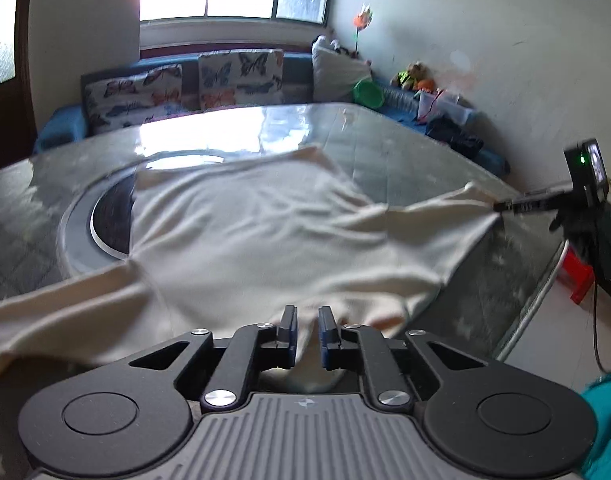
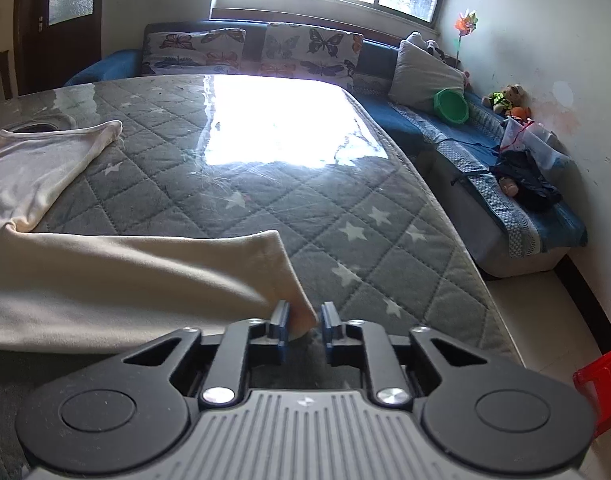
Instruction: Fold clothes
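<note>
Spreading ahead of my left gripper (image 1: 307, 326), the cream shirt (image 1: 265, 232) lies on the quilted table cover (image 2: 345, 208); its near edge bunches between my narrowly parted fingers. My right gripper (image 2: 304, 322), fingers slightly apart, has the sleeve cuff (image 2: 301, 316) between them.

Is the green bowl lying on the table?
No, the green bowl rests on the blue sofa beside the grey cushion, off the table.
</note>
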`<state>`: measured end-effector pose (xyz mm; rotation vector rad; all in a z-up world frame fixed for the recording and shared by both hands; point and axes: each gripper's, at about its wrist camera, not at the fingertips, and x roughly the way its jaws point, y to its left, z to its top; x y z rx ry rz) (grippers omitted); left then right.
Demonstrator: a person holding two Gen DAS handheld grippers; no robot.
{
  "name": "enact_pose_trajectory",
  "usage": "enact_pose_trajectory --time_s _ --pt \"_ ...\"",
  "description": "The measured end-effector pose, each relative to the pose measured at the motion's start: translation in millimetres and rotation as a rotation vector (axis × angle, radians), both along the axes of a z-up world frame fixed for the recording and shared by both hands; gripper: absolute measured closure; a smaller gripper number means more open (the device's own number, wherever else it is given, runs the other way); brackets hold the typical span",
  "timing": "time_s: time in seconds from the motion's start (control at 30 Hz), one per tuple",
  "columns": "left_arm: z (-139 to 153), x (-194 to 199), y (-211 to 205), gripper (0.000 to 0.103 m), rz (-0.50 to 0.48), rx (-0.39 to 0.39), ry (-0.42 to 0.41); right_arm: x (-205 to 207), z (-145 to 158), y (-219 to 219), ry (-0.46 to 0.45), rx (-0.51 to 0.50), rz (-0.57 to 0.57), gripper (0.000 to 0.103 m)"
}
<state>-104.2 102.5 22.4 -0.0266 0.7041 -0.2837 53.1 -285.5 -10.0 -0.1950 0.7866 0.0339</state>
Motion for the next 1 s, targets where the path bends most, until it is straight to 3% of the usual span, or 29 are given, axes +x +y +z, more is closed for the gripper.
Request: enact_pose_trajectory --time_s 0.13,0.4,0.7,0.8,1.0 --pt "-4.0 19.2 -11.3 0.083 -0.017 -0.023 -0.008 -5.3 2.0 -4.8 -0.008 -0.006 -0.019 0.074" --pt "-33.9 28.3 -36.1 0.079 -0.090 -0.013 0.070 -7.0 26.5 2.7 -0.065 0.002 0.009 0.068" --pt "-10.0 39.1 -35.8 0.077 -0.095 -0.032 0.011 21.7 47.1 75.9 -0.084 0.072 0.264 0.067" --pt "-12.8 52.3 -52.2 0.077 -0.136 -0.040 0.008 40.3 48.3 111.4 -0.067 0.090 0.370 0.067" --pt "-35.8 66.6 -81.0 0.077 -0.216 -0.057 0.072 75.8 39.1 154.2 -0.020 0.086 0.471 0.068"
